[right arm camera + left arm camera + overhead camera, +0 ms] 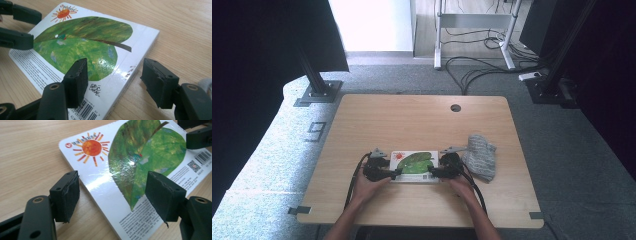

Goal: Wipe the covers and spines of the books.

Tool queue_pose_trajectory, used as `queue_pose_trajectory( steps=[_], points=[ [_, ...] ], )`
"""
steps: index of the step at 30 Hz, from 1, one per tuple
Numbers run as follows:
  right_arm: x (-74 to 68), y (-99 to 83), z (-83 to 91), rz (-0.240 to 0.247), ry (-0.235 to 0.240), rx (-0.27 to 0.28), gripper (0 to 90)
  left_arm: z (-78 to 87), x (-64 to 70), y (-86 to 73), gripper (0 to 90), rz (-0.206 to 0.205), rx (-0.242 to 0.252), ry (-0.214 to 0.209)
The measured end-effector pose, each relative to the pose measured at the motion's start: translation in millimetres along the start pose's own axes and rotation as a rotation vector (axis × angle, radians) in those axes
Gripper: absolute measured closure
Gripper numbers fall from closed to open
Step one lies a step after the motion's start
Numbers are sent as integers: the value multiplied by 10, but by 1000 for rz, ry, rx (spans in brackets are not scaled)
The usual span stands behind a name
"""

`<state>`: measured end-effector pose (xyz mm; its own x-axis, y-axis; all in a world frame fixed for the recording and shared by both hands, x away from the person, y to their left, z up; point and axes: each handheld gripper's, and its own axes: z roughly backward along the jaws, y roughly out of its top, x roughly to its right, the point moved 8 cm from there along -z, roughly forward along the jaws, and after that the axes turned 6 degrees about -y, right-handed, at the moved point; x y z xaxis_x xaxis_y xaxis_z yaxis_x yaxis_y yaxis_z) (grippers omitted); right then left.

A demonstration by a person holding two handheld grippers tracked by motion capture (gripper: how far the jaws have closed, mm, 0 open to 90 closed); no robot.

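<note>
Where the pale wooden table (422, 120) comes nearest the person, a flat white board book with a big green leaf and an orange sun on its glossy cover (414, 166) lies face-up, a little right of the table's middle line. The black left gripper (393, 173) sits at the book's left end, held in the person's left hand (367, 186). In the left gripper view the left gripper (112, 195) has its jaws spread wide: one pad (65, 195) stands over bare wood just off the book's edge, the other over the cover near the small print, with the book's (130, 167) near corner region between them. The jaws do not press on it.

The black right gripper (435, 172) sits at the book's right end, in the right hand (460, 185). In the right gripper view its jaws are likewise wide apart, the right gripper (113, 80) straddling the book's (82, 42) corner beside the barcode: one pad (76, 80) hovers above the cover, the other over the wood just past the edge.

A crumpled grey knitted cloth (480, 156) lies just right of the right gripper, near the book but apart from it.
</note>
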<state>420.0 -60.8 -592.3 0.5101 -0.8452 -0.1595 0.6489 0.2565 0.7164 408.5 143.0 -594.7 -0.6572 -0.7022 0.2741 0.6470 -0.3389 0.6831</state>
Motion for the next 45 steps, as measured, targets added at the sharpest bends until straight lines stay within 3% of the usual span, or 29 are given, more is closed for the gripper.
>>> queue_pose_trajectory(
  steps=[5, 8, 12, 17, 21, 25, 32, 42, 45],
  points=[
    [44, 85, 140, -11, -12, 70, 371, 39, -1, -14, 280, 8, 18, -19],
    [152, 156, 294, -12, -54, 126, 367, 68, 15, -39, 272, -1, 16, -22],
    [458, 214, 505, -12, -176, 174, 352, 96, 46, -110, 265, -12, -2, -22],
    [908, 232, 733, -84, -300, 209, 307, 137, 76, -161, 261, -15, -1, -28],
    [1207, 189, 783, -124, -409, 183, 232, 162, 111, -207, 255, -27, -10, -27],
    [1388, 92, 675, -161, -465, 125, 174, 170, 144, -255, 254, -39, -20, -22],
    [1488, -165, 389, -135, -514, -19, 168, 176, 154, -275, 254, -45, -17, -21],
    [1461, -193, 421, -143, -533, 26, 356, 175, 172, -291, 255, -58, -19, -20],
    [1446, -195, 429, -126, -538, 42, 458, 169, 175, -292, 257, -68, -19, -10]
  ],
)
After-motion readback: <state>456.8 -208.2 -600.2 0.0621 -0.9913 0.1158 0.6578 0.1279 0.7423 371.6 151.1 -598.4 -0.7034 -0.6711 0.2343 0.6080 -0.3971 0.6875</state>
